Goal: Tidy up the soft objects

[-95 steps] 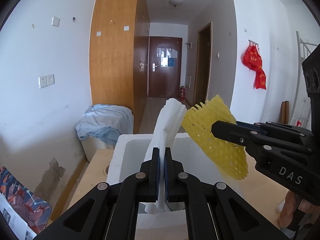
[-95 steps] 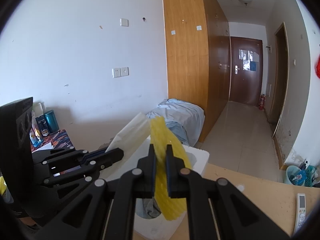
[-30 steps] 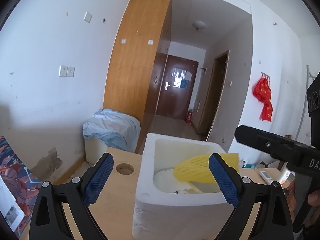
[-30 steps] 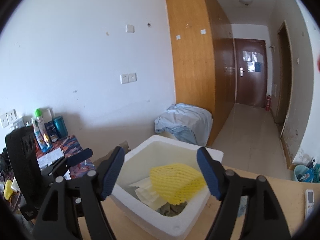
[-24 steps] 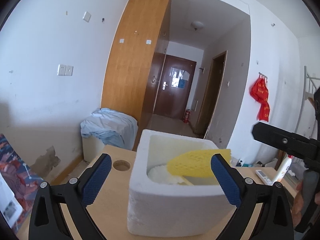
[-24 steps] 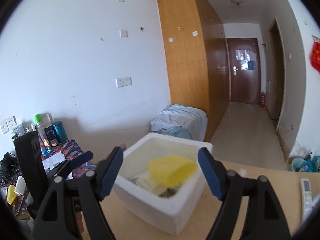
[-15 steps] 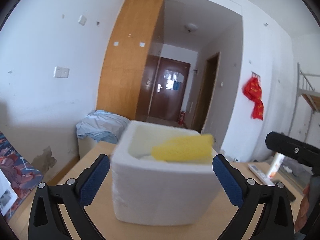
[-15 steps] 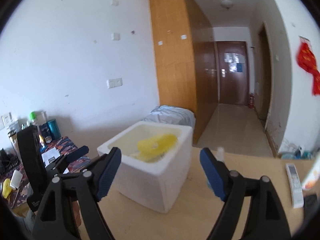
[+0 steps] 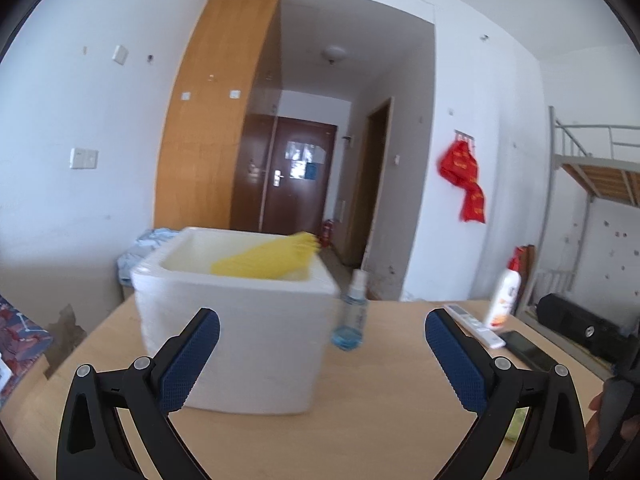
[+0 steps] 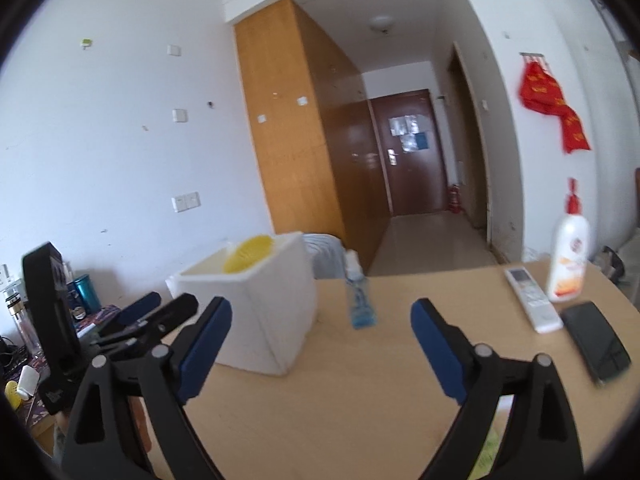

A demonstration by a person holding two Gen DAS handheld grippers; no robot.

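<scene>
A white foam box [image 9: 236,336] stands on the wooden table [image 9: 360,432]; it also shows in the right wrist view [image 10: 260,304]. A yellow foam net [image 9: 272,260] lies in it and sticks up past the rim, also seen in the right wrist view [image 10: 248,258]. My left gripper [image 9: 322,350] is open and empty, low over the table in front of the box. My right gripper [image 10: 322,330] is open and empty, to the right of the box. The left gripper also shows at the left of the right wrist view [image 10: 156,312]. The box's other contents are hidden.
A small blue spray bottle [image 9: 352,316] stands right of the box, also in the right wrist view [image 10: 360,300]. A white lotion bottle [image 10: 568,256], a remote [image 10: 530,298] and a black phone [image 10: 596,340] lie at the table's right. Cluttered side table at left [image 10: 24,340].
Both grippers let go of the white and yellow foam pieces into the box, opened, and have pulled back and lower; the box now looks farther and the table's right side has come into view.
</scene>
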